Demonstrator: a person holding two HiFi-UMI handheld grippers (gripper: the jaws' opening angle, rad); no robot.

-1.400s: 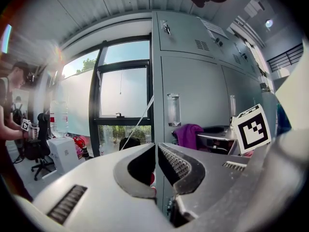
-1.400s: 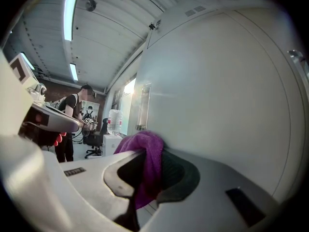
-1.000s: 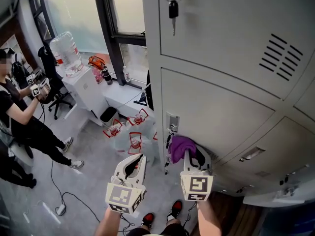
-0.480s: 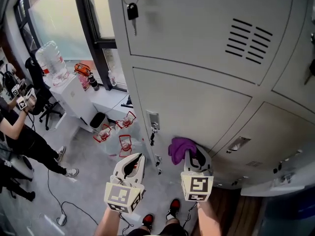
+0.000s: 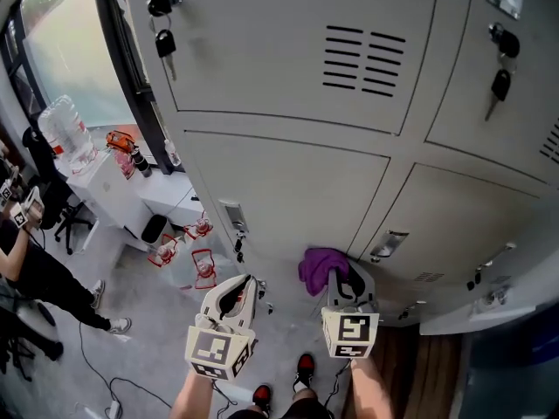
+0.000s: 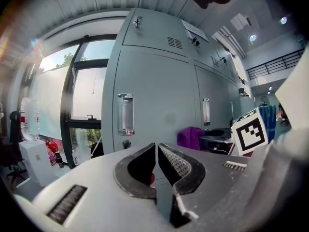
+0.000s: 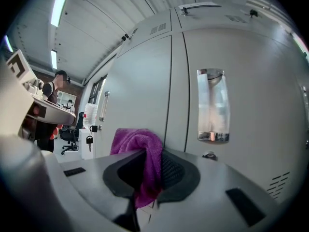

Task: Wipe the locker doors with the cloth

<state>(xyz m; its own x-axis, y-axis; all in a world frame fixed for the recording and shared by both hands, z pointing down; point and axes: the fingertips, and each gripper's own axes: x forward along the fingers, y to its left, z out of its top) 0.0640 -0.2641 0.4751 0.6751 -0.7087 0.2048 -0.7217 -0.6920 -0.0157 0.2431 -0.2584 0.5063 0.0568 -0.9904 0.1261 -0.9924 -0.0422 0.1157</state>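
A bank of grey locker doors (image 5: 288, 190) fills the head view, with vents and hanging keys (image 5: 167, 44) higher up. My right gripper (image 5: 336, 276) is shut on a purple cloth (image 5: 320, 265), held just in front of a lower door near its recessed handle (image 5: 389, 242). In the right gripper view the cloth (image 7: 140, 153) bulges out between the jaws, with a locker handle (image 7: 212, 105) just beyond. My left gripper (image 5: 240, 288) hangs to the left, shut and holding nothing, a little back from the doors. In the left gripper view its jaws (image 6: 157, 164) point at a door with a handle (image 6: 125, 114).
At the left a person (image 5: 26, 251) stands holding grippers beside an office chair. A water bottle (image 5: 65, 133) sits on a white cabinet by the window. Plastic bags (image 5: 188, 264) lie on the floor near the locker's left edge. My shoes (image 5: 301, 374) show below.
The head view has swung right and up along the lockers, bringing more doors and a second key into sight. Both grippers keep their places in the view, cloth still gripped.
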